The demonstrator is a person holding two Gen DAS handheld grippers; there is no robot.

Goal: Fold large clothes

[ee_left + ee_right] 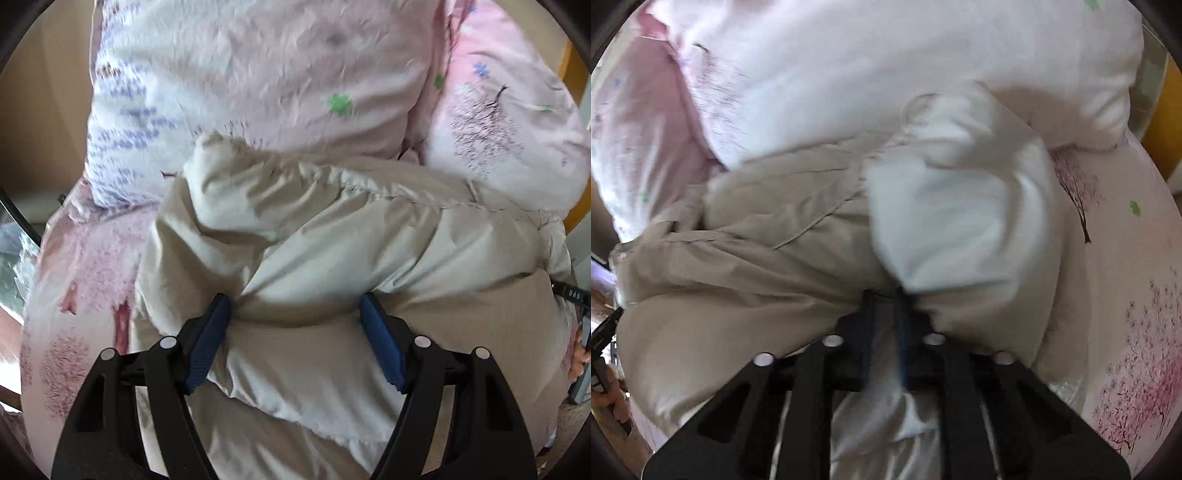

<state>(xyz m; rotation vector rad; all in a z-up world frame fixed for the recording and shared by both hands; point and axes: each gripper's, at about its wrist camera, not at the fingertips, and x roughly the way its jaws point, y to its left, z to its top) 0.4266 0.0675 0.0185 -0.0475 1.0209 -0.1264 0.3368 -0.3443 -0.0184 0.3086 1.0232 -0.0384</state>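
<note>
Jacket [332, 236], beige, puffy, bunched on pink floral bedding [258, 55]. Left gripper [295, 306] spread wide, tips against the jacket. Right gripper [886, 295] pinched narrow on a jacket fold

**Bedroom in a home**

Looks like a bed: pink sheet [1126, 295] printed with blossom trees filling the right of the right wrist view, with a matching pillow [258, 74] across the top of the left wrist view. Beige wall [48, 92] at upper left there; wooden frame edge [570, 70] at upper right. Soft daylight throughout.
</note>
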